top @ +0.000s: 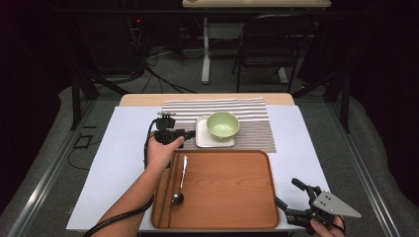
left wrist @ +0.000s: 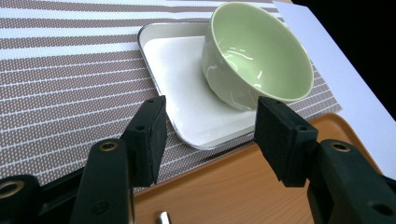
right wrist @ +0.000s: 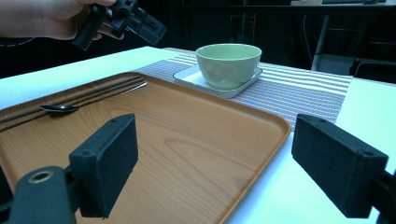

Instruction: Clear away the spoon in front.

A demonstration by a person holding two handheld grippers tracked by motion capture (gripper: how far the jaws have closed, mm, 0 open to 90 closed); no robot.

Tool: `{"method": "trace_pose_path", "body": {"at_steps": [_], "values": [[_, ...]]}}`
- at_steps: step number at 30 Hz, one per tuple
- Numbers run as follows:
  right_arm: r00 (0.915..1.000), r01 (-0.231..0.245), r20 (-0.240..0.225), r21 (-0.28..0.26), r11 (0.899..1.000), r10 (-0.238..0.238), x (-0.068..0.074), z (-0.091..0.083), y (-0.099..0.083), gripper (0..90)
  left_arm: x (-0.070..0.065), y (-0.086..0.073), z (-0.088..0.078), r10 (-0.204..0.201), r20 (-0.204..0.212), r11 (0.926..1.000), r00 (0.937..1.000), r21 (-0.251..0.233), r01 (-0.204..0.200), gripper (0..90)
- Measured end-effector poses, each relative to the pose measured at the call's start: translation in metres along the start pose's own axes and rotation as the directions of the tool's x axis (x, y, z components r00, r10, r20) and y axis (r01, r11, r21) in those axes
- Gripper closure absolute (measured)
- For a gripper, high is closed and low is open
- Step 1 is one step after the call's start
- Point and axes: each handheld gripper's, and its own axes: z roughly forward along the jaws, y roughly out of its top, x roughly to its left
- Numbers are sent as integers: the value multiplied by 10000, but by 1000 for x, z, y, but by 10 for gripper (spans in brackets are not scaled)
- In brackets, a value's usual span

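Nearest, the right gripper [top: 289, 197] hangs off the tray's [top: 237, 197] near right corner, jaws apart. Farther in, a spoon [top: 180, 180] lies on the tray's left side. Beyond, the left gripper [top: 190, 133] sits beside the white plate [top: 201, 138] holding a green bowl [top: 222, 125], jaws apart and empty.

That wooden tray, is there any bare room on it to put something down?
Yes. The tray is bare right of the spoon and chopsticks along its left edge. It is crowded beyond its far rim, where the bowl sits on the plate beside the left gripper.
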Motion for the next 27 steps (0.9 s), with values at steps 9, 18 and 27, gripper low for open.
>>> {"method": "trace_pose_path", "body": {"at_steps": [9, 18, 27], "values": [[10000, -11, 2, -14, 10000, 12, 0, -1, 0, 141, -5, 6, 9, -17, -16, 10000, 10000, 91, 17, 442], [10000, -12, -16, -6, 10000, 12, 1, -1, 0, 142, -11, 15, 18, -130, 23, 9998, 9999, 140, 129, 442], [10000, 6, -28, -23, 10000, -6, 1, -1, 0, 142, -21, 24, 34, -194, -45, 9995, 9998, 230, 195, 442]]}}
